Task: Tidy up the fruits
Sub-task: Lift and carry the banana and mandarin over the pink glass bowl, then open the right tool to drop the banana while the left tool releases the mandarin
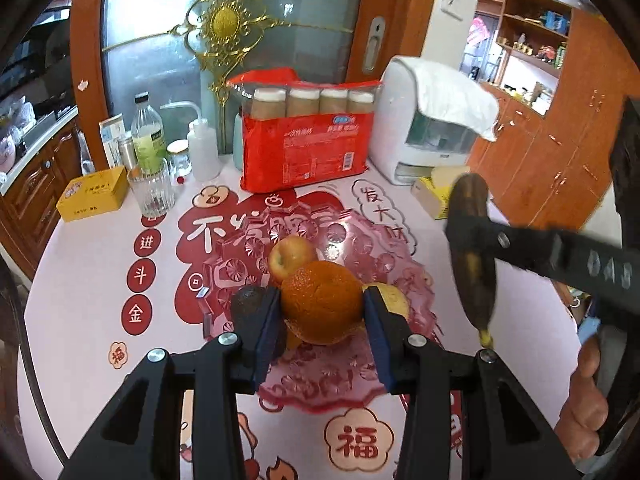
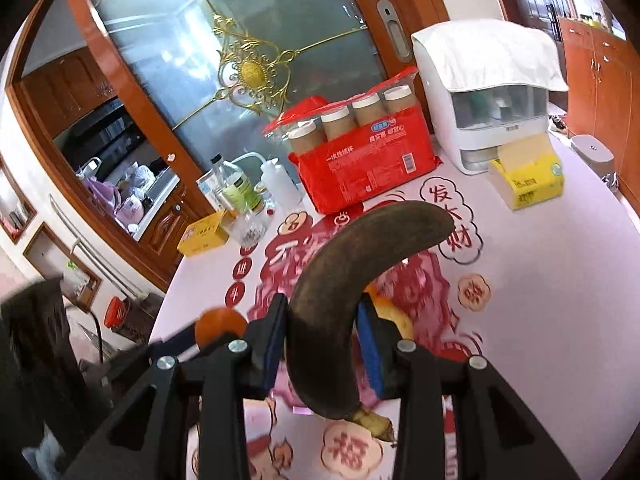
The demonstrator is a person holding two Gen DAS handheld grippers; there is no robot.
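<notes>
My left gripper is shut on a large orange, held above the pink glass plate. A red-yellow apple lies on the plate beyond it. A dark avocado shows behind the left finger and a yellow fruit behind the right finger. My right gripper is shut on a dark brown, overripe banana, lifted over the plate. In the left wrist view that banana hangs at the right. The orange appears blurred at the left of the right wrist view.
Along the back of the round table stand a red pack of paper cups, a white appliance under a cloth and a yellow tissue pack. A glass, bottles and a yellow box crowd the back left.
</notes>
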